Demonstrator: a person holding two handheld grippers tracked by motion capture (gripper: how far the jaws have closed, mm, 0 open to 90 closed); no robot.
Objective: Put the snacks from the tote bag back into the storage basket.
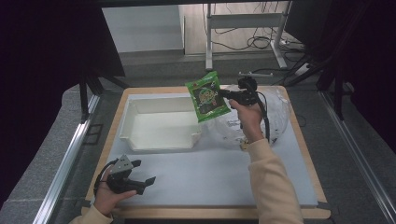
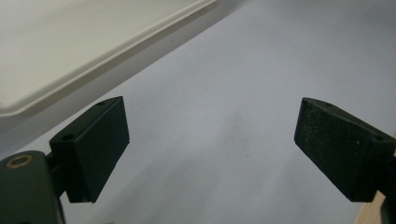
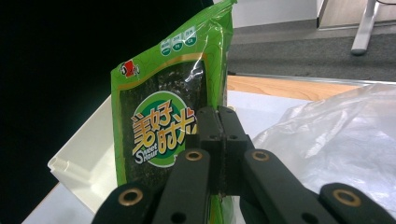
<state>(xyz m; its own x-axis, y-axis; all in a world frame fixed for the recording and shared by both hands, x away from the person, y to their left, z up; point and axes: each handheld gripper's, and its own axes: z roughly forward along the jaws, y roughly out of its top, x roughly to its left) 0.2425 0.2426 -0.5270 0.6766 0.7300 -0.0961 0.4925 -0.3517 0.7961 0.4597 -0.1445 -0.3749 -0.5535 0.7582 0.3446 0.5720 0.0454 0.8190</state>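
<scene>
The packet's lower edge sits hidden behind the right gripper. The tray runs off the top-left corner, and the packet's small print is unreadable.

Right gripper holds a green packet above the white tray

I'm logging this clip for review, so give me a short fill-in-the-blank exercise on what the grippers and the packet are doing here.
1. The right gripper has its jaws shut on a ____ seaweed snack packet.
2. The packet hangs above a corner of the white ____.
3. The left gripper, low over the table, has its jaws ____.
4. A crumpled clear ____ bag lies behind the right hand.

Missing words: green; tray; open; plastic
</scene>
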